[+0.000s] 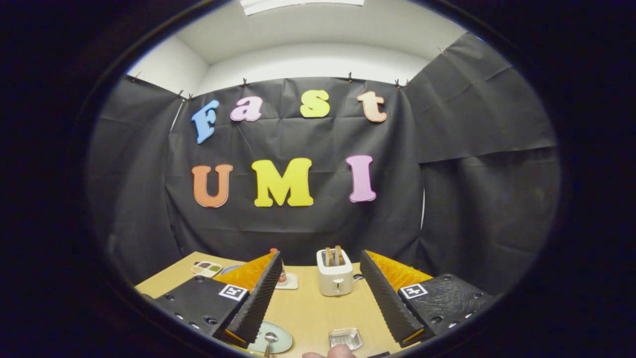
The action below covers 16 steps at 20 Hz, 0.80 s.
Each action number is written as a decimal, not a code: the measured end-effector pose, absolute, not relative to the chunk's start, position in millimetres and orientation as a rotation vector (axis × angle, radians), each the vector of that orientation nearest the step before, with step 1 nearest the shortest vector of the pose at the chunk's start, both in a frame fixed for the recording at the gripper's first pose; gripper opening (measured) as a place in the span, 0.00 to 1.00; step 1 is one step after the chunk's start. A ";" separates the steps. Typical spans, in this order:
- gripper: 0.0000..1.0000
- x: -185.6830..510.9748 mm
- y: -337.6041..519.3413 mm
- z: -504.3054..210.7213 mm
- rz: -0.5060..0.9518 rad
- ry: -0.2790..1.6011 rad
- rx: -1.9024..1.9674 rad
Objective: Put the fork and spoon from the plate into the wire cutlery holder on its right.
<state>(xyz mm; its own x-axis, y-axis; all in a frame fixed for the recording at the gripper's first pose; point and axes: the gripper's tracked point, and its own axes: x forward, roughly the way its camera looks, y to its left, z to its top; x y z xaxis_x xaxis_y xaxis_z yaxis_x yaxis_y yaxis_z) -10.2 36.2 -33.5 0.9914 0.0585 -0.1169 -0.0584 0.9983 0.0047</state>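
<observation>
Currently one gripper (318,293) is seen above a wooden table (308,311), and its two ribbed black fingers (261,298) are spread wide apart, with nothing held between them. Each finger is backed by an orange panel, and one square black-and-white marker is fixed on each of the two black finger mounts.

One pale green plate (278,342) is seen low down, just beside the tip of the left finger and partly covered by it. One spoon (270,340) is laid on this plate, with its bowl on the plate surface. The fork cannot be made out.

One small clear container with facets (345,338) is placed on the table to the right of the plate, between the two fingertips; whether it is the cutlery holder cannot be told. One fingertip of a person (330,353) is seen just in front of it.

Beyond the fingers, one white toaster (335,278) is standing, and two slices of toast (333,255) are raised upright in its slots. One small white coaster with a small object on it (287,281) is placed to the left of the toaster. One flat card with coloured patches (207,269) is laid further to the left, near the far edge of the table.
</observation>
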 end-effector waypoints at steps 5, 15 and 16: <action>0.95 -13.4 32.8 -48.0 0.052 0.163 -0.008; 0.96 -28.8 85.5 -141.5 0.150 0.462 -0.080; 0.96 -33.6 95.0 -156.9 0.172 0.499 -0.086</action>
